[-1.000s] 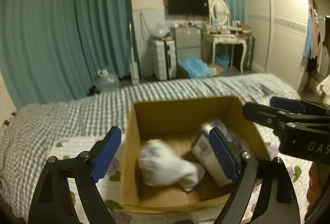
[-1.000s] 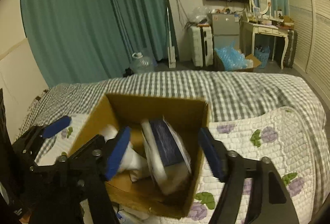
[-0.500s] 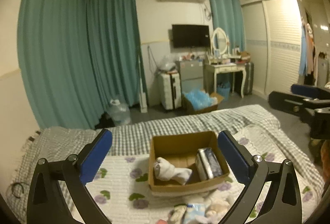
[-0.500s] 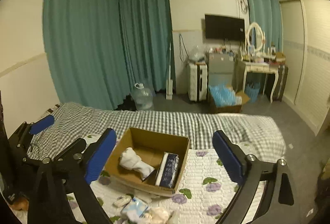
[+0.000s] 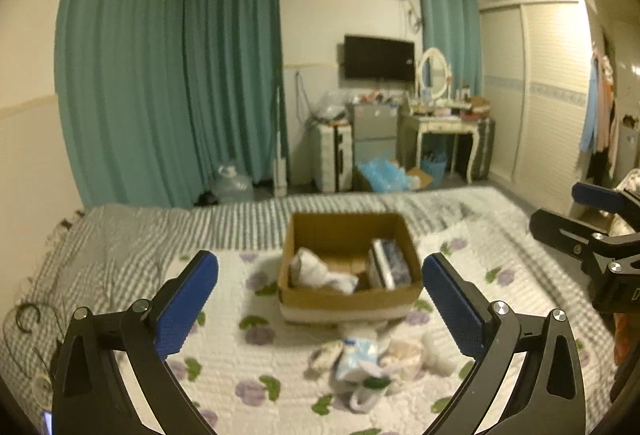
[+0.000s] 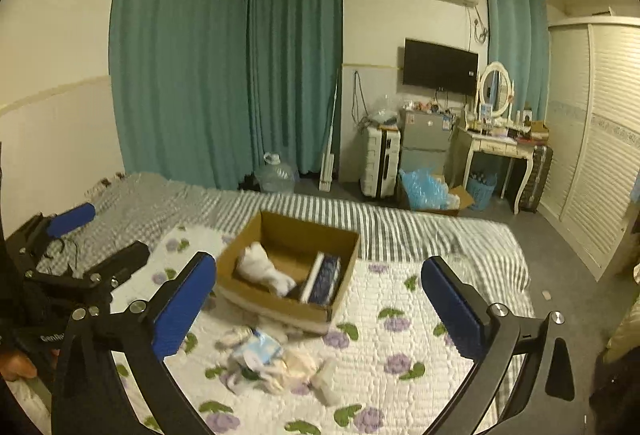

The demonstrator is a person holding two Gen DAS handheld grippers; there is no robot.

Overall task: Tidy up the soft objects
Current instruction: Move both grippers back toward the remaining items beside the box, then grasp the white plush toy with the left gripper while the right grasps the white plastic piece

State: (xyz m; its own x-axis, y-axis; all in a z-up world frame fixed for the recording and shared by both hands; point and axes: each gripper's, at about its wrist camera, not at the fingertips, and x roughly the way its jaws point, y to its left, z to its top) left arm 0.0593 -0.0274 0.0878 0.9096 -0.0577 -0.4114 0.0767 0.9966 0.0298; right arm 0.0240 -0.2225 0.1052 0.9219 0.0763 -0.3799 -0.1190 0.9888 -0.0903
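Note:
A cardboard box [image 5: 350, 301] [image 6: 276, 305] stands on the bed's floral quilt [image 5: 248, 367]. Inside lie a white soft bundle [image 5: 320, 271] [image 6: 262, 269] on the left and a dark blue and white packet [image 5: 390, 263] [image 6: 324, 277] upright on the right. A pile of small soft items [image 5: 372, 359] [image 6: 272, 359] lies on the quilt in front of the box. My left gripper [image 5: 320, 307] is open and empty, well back from the box. My right gripper [image 6: 318, 309] is open and empty too, also held back above the bed.
A grey checked blanket [image 5: 132, 231] covers the far side of the bed. Beyond it are teal curtains, a water jug [image 5: 234, 187], a suitcase [image 5: 334, 155], a dressing table [image 5: 444, 127] and a wardrobe [image 5: 548, 91]. The right gripper shows at the left view's right edge [image 5: 588, 227].
Both grippers have pulled far back and up from the box, open and empty. The white bundle and the packet stay in the box. The pile in front has come into view.

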